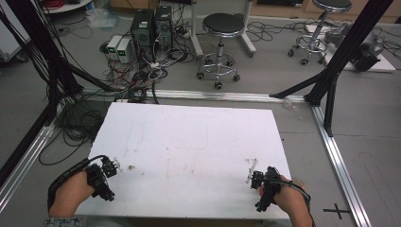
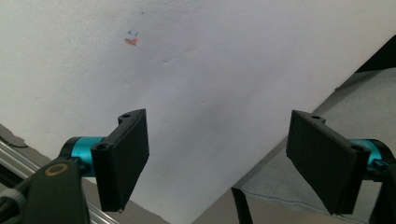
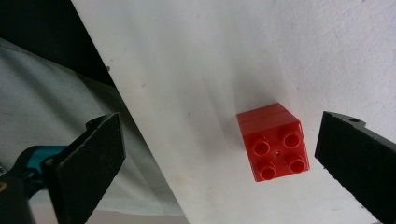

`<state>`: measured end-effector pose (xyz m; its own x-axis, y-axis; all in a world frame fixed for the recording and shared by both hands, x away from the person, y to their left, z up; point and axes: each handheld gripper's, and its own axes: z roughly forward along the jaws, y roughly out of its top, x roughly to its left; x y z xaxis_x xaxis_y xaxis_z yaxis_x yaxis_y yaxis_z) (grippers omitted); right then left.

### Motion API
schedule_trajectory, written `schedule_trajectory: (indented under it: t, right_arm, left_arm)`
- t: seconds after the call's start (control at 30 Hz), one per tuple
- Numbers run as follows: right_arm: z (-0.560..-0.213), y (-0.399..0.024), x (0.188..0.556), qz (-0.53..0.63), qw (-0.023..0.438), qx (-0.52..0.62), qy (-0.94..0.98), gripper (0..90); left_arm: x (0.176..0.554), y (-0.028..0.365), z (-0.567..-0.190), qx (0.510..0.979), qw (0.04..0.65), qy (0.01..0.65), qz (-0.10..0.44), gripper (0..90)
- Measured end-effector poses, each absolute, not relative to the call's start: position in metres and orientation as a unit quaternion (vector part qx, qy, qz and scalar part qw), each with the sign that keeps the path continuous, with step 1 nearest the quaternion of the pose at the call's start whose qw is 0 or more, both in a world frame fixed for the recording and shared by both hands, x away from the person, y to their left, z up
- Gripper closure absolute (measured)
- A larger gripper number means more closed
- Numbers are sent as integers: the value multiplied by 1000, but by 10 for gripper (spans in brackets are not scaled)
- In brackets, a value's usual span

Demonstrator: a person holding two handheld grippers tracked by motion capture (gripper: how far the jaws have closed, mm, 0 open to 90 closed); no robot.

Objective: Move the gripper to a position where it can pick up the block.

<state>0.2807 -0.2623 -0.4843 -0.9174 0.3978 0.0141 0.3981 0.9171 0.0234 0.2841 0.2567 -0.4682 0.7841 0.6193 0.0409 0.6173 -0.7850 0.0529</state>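
Nearest the camera in the high view, two forearms enter from the bottom edge, each hand holding a two-jaw gripper over the near corners of a white surface (image 1: 189, 137). The left gripper (image 1: 112, 165) sits at the near-left corner, its black cable looping back around the wrist; the right gripper (image 1: 253, 176) sits near the near-right corner, close to the right edge.

Left gripper view — the two black jaws stand wide apart with nothing between them. Beneath them lies the bare white board, its edge running diagonally across the frame, with grey floor beyond. A small orange-red smudge (image 2: 131, 41) with tiny blue flecks marks the board farther off.

Right gripper view — the jaws are likewise spread wide and hold nothing. A red building brick (image 3: 274, 141) with four round studs rests on the white board between them, much closer to the right-hand jaw but apart from it; neither jaw touches it. The brick lies near the board's edge, beyond which pale fabric shows.

In the high view the brick is barely visible, showing only as a small red patch beside the right hand. The board carries faint brownish stains and scuffs near its middle. Behind it stand two round black stools (image 1: 222, 26), computer towers (image 1: 152, 28) amid tangled cables, and black frame struts (image 1: 347, 45) on a grey floor.
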Motion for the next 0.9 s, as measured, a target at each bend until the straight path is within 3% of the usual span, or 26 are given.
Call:
schedule_trajectory:
  t: [0.9]
  right_arm:
    - [-474, -288, 303, -37, 19, -138, -990, 9]
  left_arm:
    - [282, 252, -461, 947, 30, 316, 41, 215]
